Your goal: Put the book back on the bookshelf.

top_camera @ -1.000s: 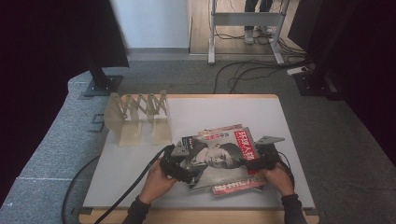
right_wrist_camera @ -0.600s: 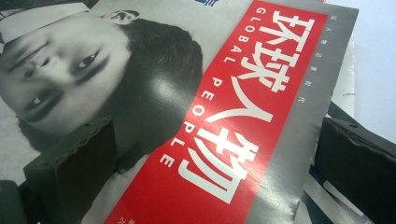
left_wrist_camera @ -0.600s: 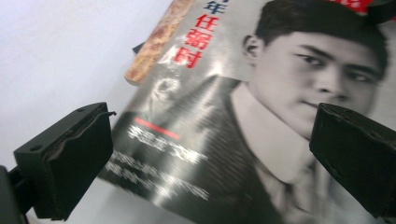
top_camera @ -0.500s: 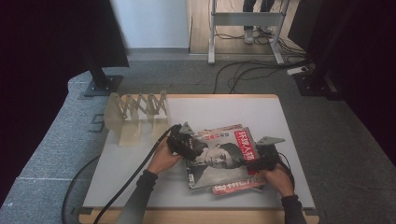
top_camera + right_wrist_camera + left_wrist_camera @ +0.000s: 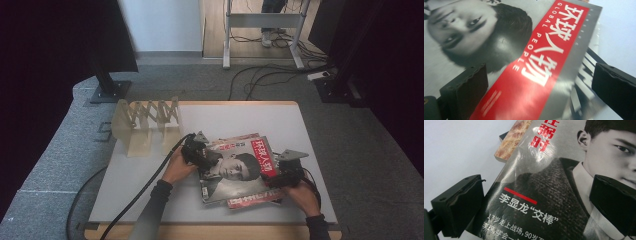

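A stack of magazines lies on the white table [image 5: 150, 185] a little toward four o'clock of its centre, and the top magazine [image 5: 235, 170] — a grey cover with a portrait and a red title band — sits askew over the lower magazine [image 5: 250, 200], whose red edge pokes out at six o'clock. The left gripper [image 5: 196, 152] stands at the nine o'clock edge of the top magazine, its jaws spread wide; in the left gripper view the left gripper [image 5: 536, 205] straddles the cover's corner, one jaw out over the bare table and the other over the portrait, with nothing pinched between them. The right gripper [image 5: 287, 172] is at the stack's three o'clock edge, jaws likewise wide apart; in the right gripper view the right gripper [image 5: 539, 87] spans the red band [image 5: 536, 67], and whether a jaw touches the cover cannot be told. A pale accordion rack [image 5: 147, 122] stands at ten o'clock on the table, well apart from the stack — near the left hand [image 5: 177, 167] only by its trailing black cable [image 5: 140, 195].
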Motion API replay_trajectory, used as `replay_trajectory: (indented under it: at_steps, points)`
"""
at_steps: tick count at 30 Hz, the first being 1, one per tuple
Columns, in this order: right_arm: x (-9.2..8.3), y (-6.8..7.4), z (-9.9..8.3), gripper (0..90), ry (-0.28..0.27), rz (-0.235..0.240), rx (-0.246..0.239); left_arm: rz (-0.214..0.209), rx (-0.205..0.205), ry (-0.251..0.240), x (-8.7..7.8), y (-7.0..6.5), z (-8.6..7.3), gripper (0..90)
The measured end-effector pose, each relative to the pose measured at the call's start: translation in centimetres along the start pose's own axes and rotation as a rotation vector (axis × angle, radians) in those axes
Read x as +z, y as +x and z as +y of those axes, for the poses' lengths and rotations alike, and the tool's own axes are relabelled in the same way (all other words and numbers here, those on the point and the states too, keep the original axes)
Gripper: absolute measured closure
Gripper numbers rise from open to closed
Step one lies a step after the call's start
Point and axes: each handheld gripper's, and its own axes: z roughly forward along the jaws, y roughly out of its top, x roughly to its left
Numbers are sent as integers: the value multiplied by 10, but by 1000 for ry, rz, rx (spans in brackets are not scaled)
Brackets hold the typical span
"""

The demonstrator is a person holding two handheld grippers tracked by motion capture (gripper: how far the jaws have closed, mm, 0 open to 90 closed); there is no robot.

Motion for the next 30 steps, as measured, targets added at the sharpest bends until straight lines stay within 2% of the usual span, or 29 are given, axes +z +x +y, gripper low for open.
replay_trajectory:
  at_steps: [1, 4, 11, 14, 17, 23, 30]
  points:
    - [-9, 1, -4, 0, -14, -2, 6, -3, -2, 0, 0, 0, -1, 0]
    - [-20, 4, -13, 0, -15, -4, 3, 2, -9, -6, 0, -1, -2, 0]
    - [-35, 13, -32, 0, -6, -8, 4, 1, -14, -11, -2, -3, -5, 0]
    - [-36, 14, -34, 0, -3, -16, -6, -1, -22, -15, -3, -4, -7, 0]
    - [-34, 14, -36, 0, 16, -56, -23, -8, -32, -12, -5, -6, -11, 0]
    - [-31, 8, -36, 0, 0, -69, 0, -23, -62, -21, -9, -10, -21, 0]
    - [-28, 0, -34, 0, 2, -92, 18, -9, -65, -18, -16, -20, -30, 0]
